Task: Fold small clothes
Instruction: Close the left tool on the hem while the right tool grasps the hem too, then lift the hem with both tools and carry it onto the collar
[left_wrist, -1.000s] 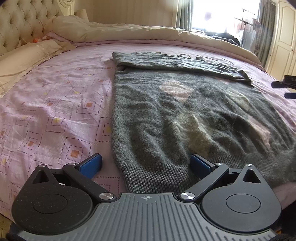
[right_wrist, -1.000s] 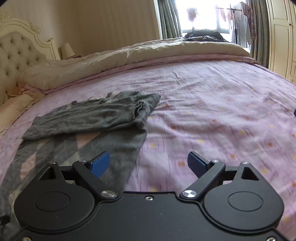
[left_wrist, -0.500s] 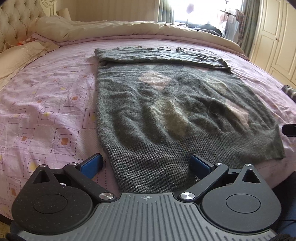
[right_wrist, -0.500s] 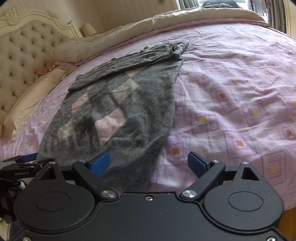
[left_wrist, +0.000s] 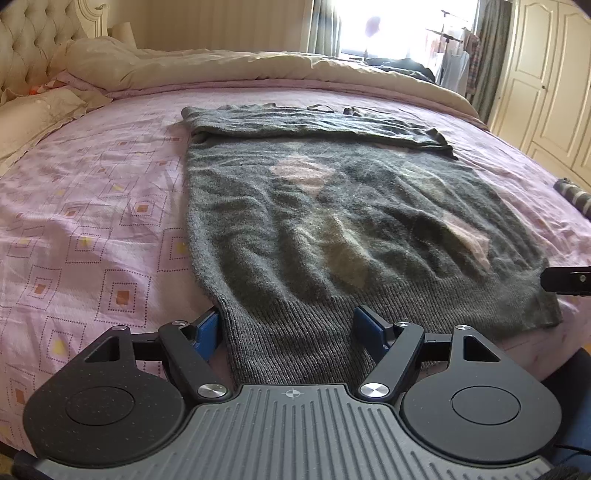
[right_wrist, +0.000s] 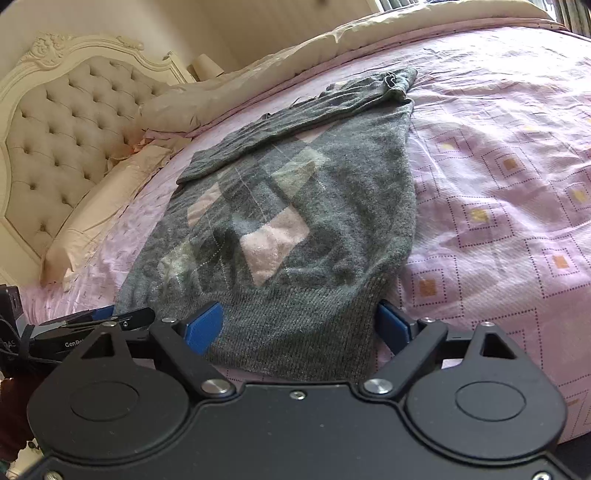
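A grey knit sweater (left_wrist: 343, 221) with pink and pale diamond patches lies flat on the bed, its sleeves folded across the far end (left_wrist: 314, 122). My left gripper (left_wrist: 288, 328) is open, its blue pads either side of the ribbed hem's left corner. My right gripper (right_wrist: 299, 325) is open, its pads either side of the hem's right corner (right_wrist: 314, 332). The sweater also fills the right wrist view (right_wrist: 288, 206). The other gripper shows at each view's edge: the right one in the left wrist view (left_wrist: 567, 280), the left one in the right wrist view (right_wrist: 92, 321).
The bed has a pink patterned sheet (left_wrist: 92, 221), a beige duvet (left_wrist: 258, 70) bunched at the far side, pillows (right_wrist: 99, 206) and a tufted headboard (right_wrist: 62, 122). A wardrobe (left_wrist: 546, 74) stands at the right. The bed's near edge lies just under both grippers.
Both grippers pulled back toward the near bed edge and lowered onto the sweater's hem. The right one swung from the sleeve end to the hem's right corner. Both stayed open.
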